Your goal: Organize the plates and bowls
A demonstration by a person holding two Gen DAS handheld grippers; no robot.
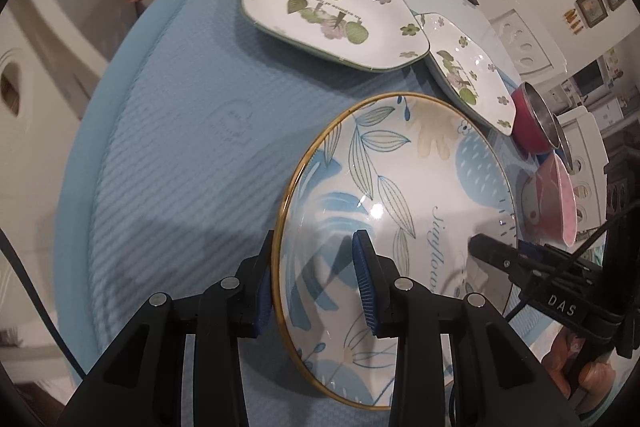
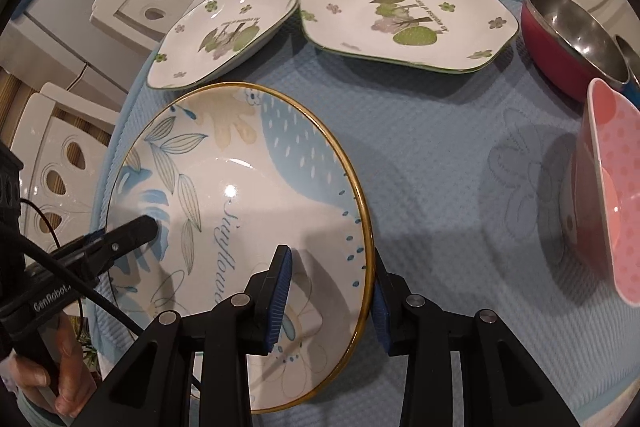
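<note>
Both tools clamping round plate (image 1: 400,211) rim, left tool (image 1: 316,283), right tool (image 2: 332,295), plate face-up.

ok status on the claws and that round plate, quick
Left claw and right claw each straddle the gold-rimmed plate rim, opposite sides. Plate over blue mat. Nothing in the way.
</note>
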